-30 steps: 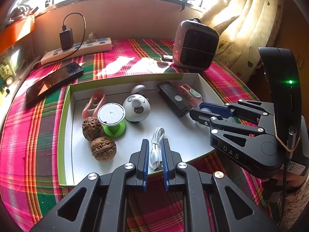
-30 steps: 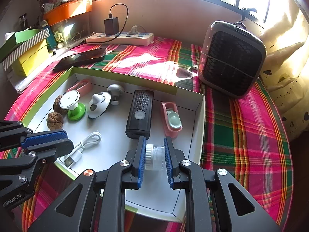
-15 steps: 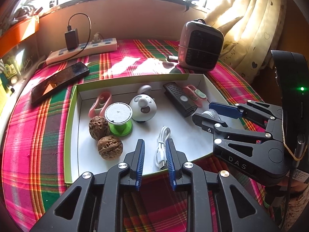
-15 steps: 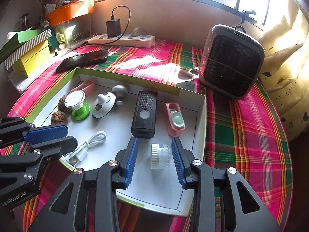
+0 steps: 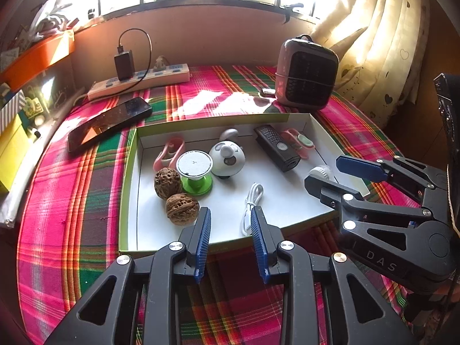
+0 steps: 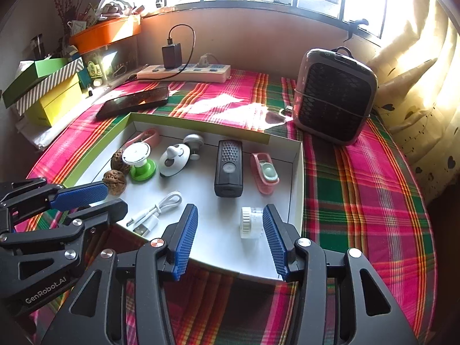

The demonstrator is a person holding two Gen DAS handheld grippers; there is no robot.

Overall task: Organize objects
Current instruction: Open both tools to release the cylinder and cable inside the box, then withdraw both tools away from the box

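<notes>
the shallow white cardboard tray with green rim holds a coiled white usb cable, two brown walnuts and a small clear ribbed jar. left gripper and right gripper gape, empty.

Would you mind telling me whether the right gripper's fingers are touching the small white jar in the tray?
Cannot tell. In the right wrist view the right gripper is open around the white jar; the left finger stands clear, but no gap shows at the right finger.

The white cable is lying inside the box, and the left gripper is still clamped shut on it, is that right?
Not quite. The white cable does lie inside the box, but the left gripper is open, its jaws spread with the cable loose between them. The left wrist view shows it.
</notes>
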